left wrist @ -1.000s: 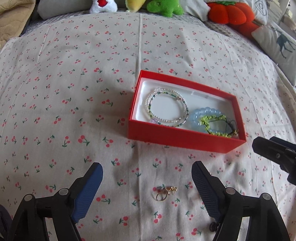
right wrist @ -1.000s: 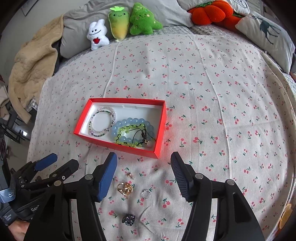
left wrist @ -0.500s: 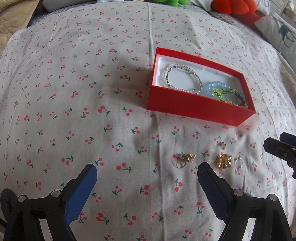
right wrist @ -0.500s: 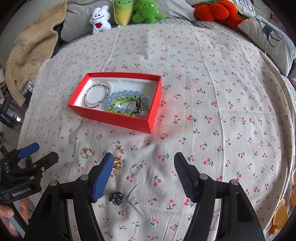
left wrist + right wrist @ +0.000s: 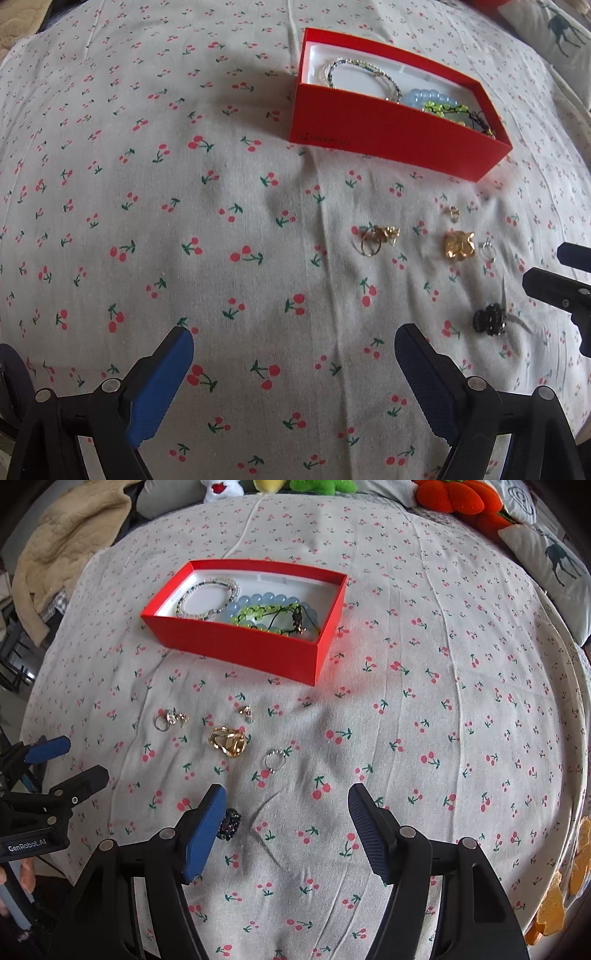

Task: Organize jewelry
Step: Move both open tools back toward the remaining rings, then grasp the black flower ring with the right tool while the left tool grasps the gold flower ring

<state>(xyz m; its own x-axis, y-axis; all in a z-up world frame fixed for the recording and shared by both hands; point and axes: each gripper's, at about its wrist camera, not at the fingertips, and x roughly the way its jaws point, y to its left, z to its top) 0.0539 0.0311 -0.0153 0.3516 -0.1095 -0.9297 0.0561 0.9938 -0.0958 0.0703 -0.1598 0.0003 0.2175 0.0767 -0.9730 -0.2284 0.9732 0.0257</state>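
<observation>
A red box point(image 5: 391, 127) point(image 5: 236, 646) on the cherry-print sheet holds bead bracelets point(image 5: 266, 609). In front of it lie loose pieces: a gold ring with charm point(image 5: 376, 238) point(image 5: 170, 718), a large gold piece point(image 5: 458, 245) point(image 5: 227, 741), a small earring point(image 5: 453, 213) point(image 5: 246, 712), a silver ring point(image 5: 488, 251) point(image 5: 275, 760) and a dark beaded piece point(image 5: 489, 319) point(image 5: 229, 823). My left gripper point(image 5: 293, 354) is open and empty, left of the pieces. My right gripper point(image 5: 286, 806) is open and empty, its left finger beside the dark piece.
Plush toys point(image 5: 317, 484) and an orange pumpkin cushion point(image 5: 458, 498) line the far edge. A deer-print pillow point(image 5: 554, 568) lies at the right, a beige blanket point(image 5: 66, 528) at the far left. The bed edge drops off at the left.
Both grippers have drawn back and down from the red box, so the loose rings and the dark piece now lie in front of them. Both stay open.
</observation>
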